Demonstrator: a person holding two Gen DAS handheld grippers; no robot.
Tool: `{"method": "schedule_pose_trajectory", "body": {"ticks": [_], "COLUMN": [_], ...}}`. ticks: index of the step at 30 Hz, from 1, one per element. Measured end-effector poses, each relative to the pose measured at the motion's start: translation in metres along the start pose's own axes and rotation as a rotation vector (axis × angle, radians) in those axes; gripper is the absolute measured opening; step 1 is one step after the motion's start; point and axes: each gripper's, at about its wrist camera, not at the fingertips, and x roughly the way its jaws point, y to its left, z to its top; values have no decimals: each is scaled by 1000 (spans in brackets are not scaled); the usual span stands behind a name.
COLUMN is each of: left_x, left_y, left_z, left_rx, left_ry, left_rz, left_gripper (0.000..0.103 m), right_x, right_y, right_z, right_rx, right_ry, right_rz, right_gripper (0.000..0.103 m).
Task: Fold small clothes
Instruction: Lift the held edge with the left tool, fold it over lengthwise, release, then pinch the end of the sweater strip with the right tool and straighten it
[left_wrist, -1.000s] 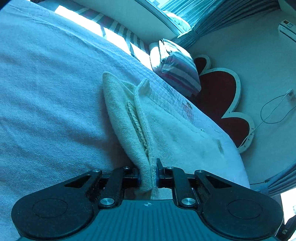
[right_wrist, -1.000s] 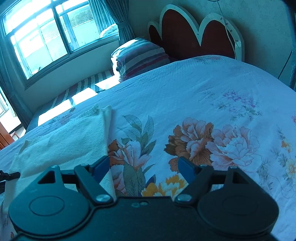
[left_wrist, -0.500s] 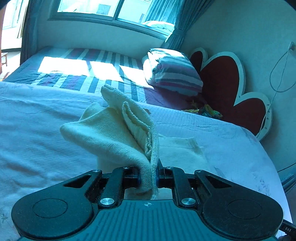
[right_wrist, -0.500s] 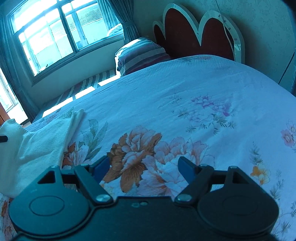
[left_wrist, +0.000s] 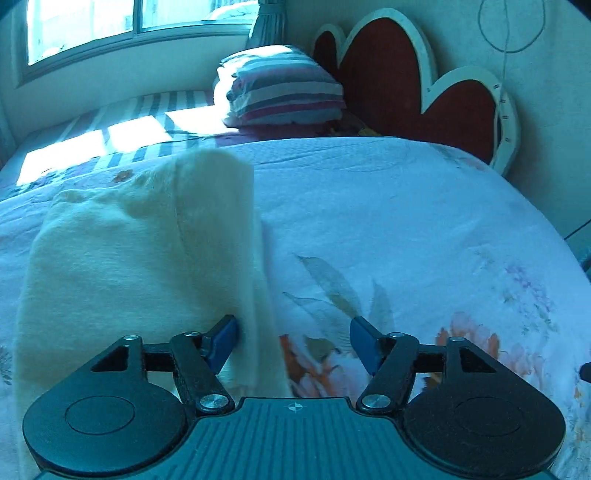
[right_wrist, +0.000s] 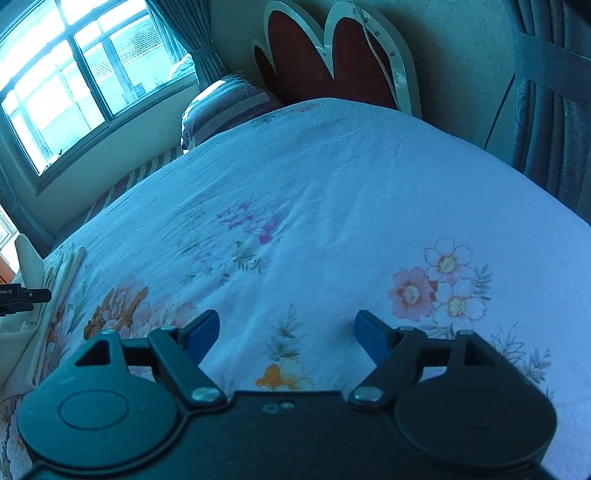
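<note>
A cream knitted garment (left_wrist: 140, 258) lies folded over on the floral bedspread (left_wrist: 406, 229), at the left of the left wrist view. My left gripper (left_wrist: 293, 341) is open; its left fingertip (left_wrist: 223, 338) touches the cloth's right edge, which hangs blurred between the jaws. My right gripper (right_wrist: 286, 332) is open and empty above the bedspread (right_wrist: 314, 206). In the right wrist view the garment (right_wrist: 27, 258) shows at the far left edge, with the left gripper's tip (right_wrist: 22, 295) beside it.
A striped pillow (left_wrist: 280, 88) lies on the striped window bench at the back. A red petal-shaped headboard (left_wrist: 417, 81) stands against the wall. A cable (left_wrist: 506, 40) hangs on the wall. Curtains (right_wrist: 550, 99) hang at the right.
My left gripper has opened and let go of the cream garment, which has dropped onto the bed folded over. My right gripper has swung right, away from the garment.
</note>
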Motion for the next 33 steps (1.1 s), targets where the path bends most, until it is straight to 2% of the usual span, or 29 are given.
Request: {"method": "schedule_pose_trajectory", "body": {"ticks": [2, 4, 6, 8, 11, 13, 14, 16, 19, 21, 23, 25, 28, 31, 33], "left_x": [-13, -34, -62, -92, -113, -121, -125, -130, -129, -127, -125, -121, -118, -118, -118], "left_y": [-2, 7, 30, 68, 126, 162, 172, 189, 204, 211, 218, 225, 233, 244, 249], "left_z": [-5, -9, -19, -39, -70, -91, -101, -122, -141, -150, -160, -164, -169, -167, -166], "left_rx": [-46, -94, -155, -225, -267, -303, -311, -302, -287, -275, -287, -292, -272, -265, -258], "left_ry": [-30, -102, -170, -242, -230, -171, -154, -132, -118, -116, -113, -105, -109, -111, -112], "left_rz": [-160, -165, -116, -26, 166, 219, 239, 270, 300, 303, 283, 247, 207, 164, 144], "left_gripper": [70, 70, 70, 70, 70, 70, 70, 70, 70, 70, 70, 70, 70, 72, 77], "right_x": [-1, 0, 1, 2, 5, 9, 12, 21, 33, 38, 44, 54, 67, 73, 80], "right_y": [-3, 2, 8, 20, 54, 80, 97, 133, 187, 221, 245, 258, 265, 275, 285], "right_z": [-2, -1, 2, 4, 2, -1, -4, -13, -29, -41, -49, -54, -62, -67, -70], "right_rx": [1, -7, -6, -7, -31, -48, -55, -66, -70, -85, -88, -54, 51, 97, 104], "right_ry": [0, 2, 4, 12, 31, 55, 76, 132, 192, 217, 223, 257, 304, 288, 284], "right_rz": [9, 12, 40, 91, 203, 294, 357, 460, 558, 593, 596, 586, 567, 547, 525], "right_gripper": [81, 82, 82, 82, 80, 74, 65, 56, 56, 62, 67, 67, 62, 59, 50]}}
